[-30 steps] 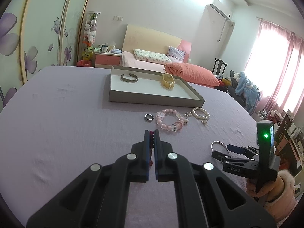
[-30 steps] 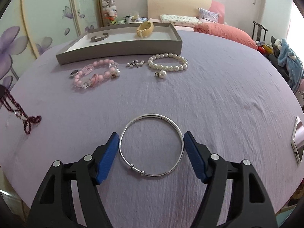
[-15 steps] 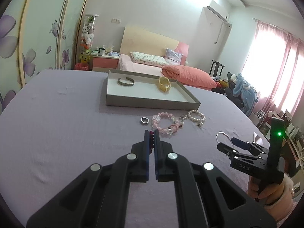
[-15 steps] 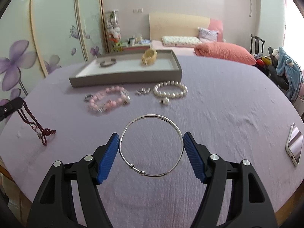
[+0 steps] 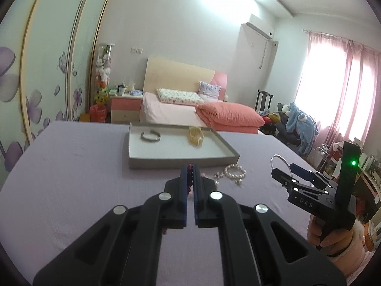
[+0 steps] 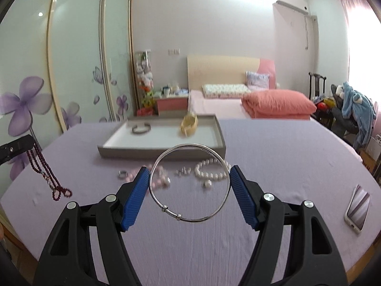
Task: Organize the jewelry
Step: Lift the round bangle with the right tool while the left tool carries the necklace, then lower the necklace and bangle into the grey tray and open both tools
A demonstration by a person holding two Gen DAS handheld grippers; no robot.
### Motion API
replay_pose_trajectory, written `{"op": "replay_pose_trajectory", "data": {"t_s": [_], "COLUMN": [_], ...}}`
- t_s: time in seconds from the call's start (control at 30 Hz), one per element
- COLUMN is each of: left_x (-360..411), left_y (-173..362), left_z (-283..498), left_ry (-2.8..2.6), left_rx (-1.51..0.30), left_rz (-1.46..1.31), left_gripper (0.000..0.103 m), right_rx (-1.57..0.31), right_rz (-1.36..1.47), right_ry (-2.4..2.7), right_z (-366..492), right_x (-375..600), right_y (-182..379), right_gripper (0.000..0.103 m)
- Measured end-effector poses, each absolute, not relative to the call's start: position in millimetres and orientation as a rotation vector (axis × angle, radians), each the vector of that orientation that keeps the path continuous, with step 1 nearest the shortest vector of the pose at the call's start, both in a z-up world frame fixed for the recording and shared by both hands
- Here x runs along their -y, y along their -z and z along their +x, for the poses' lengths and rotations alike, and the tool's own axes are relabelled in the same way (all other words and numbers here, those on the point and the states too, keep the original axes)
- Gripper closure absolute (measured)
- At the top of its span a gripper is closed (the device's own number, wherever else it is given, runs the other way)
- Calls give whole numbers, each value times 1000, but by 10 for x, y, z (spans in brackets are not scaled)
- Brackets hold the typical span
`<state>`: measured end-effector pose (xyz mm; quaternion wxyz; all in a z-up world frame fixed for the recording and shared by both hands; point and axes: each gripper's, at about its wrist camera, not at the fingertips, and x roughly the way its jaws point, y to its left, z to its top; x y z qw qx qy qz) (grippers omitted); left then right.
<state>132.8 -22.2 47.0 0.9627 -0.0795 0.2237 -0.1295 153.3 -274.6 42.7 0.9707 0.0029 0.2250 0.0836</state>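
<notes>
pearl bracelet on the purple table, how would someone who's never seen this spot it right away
Start at the grey tray on the purple table, then look at the loose pieces on the cloth just in front of its near wall. The pearl bracelet is the rightmost of them, beside the pink bead bracelet and the small silver ring. It alone is a loop of white round beads, with one larger pearl hanging off it.

The thin silver metal bangle (image 6: 190,182) is polished and glossy. A matt, faintly wrinkled lilac cloth (image 6: 273,157) covers the worktop, and the shallow grey tray (image 6: 220,133) looks like matt cardboard. The ribbed blue pads (image 6: 135,195) seem rubbery.
</notes>
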Motion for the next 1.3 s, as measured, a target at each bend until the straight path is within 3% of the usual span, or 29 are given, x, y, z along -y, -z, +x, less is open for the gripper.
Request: {"op": "replay_pose_trajectory", "data": {"t_s": [0.6,1.1,1.3], "left_x": [250,304,334], "left_y": [-701,-837,-1142], "left_z": [1599,2712,3046], "left_ry": [250,223,206], "left_rx": [-395,-403,-372], "left_rz": [-147,-147,-154], "left_gripper": [98,98,98], "right_rx": [-339,-287,-271], "right_rz": [26,27,28], "right_ry": [-168,-133,-128], "right_z": [1827,2590,2869], "right_x": [2653,2440,2412], "right_y": [-753,-889,-988], "right_gripper": [34,33,33]}}
